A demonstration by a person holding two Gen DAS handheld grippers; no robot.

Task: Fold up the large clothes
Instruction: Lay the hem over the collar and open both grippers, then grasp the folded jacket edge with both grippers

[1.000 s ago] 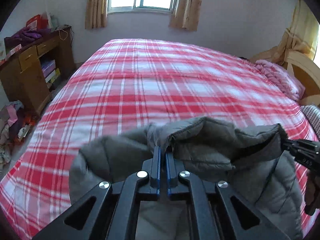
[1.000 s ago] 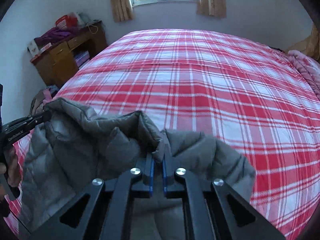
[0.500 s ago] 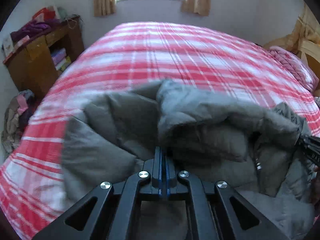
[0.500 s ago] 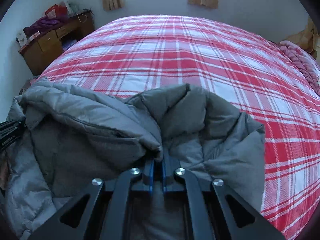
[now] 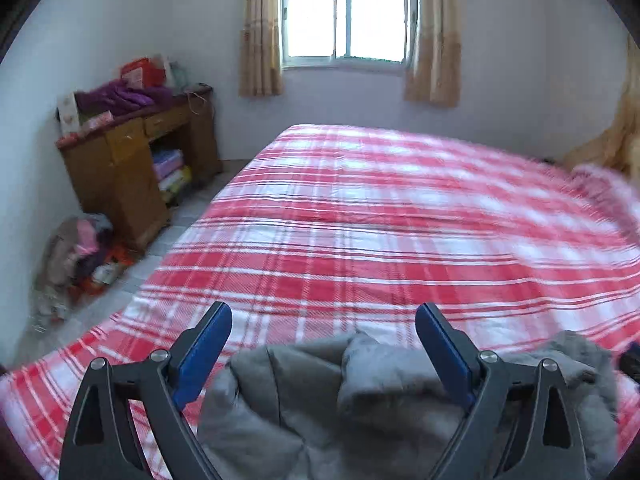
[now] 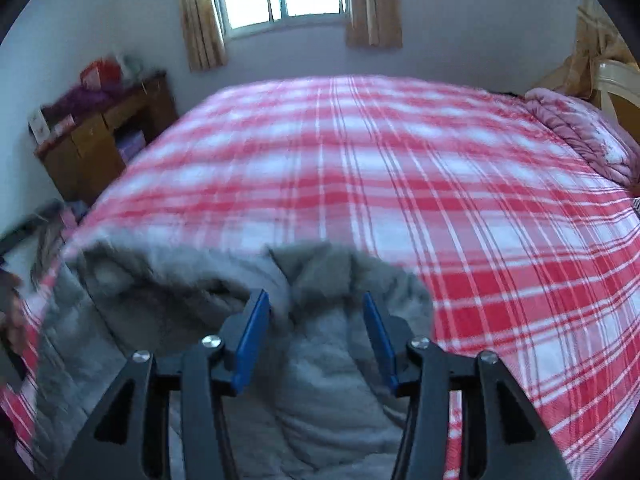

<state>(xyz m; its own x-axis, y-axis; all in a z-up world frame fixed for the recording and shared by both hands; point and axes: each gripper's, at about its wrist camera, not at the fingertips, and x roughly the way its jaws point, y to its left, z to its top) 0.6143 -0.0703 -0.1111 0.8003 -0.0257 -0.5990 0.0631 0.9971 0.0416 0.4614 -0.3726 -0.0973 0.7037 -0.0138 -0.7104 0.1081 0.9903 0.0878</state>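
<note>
A grey padded jacket (image 5: 360, 400) lies bunched at the near edge of the bed with the red plaid cover (image 5: 400, 220). My left gripper (image 5: 323, 316) is opening, its blue pads (image 5: 204, 344) spread wide above the jacket and pressing on nothing. In the right wrist view the jacket (image 6: 312, 360) lies below my right gripper (image 6: 316, 300), whose jaws are opening too; its blue pads (image 6: 252, 332) stand apart either side of a fold of jacket without pressing on it.
A wooden desk (image 5: 132, 160) piled with purple cloth and boxes stands at the left wall, with a heap of clothes (image 5: 80, 248) on the floor beside it. A pink quilt (image 6: 580, 136) and a headboard sit at the bed's right end. A curtained window (image 5: 348, 12) is behind.
Both grippers were shut on the jacket's edge and lowered it onto the bed. Now both have let go, their jaws apart, and both have drawn up and back from the jacket.
</note>
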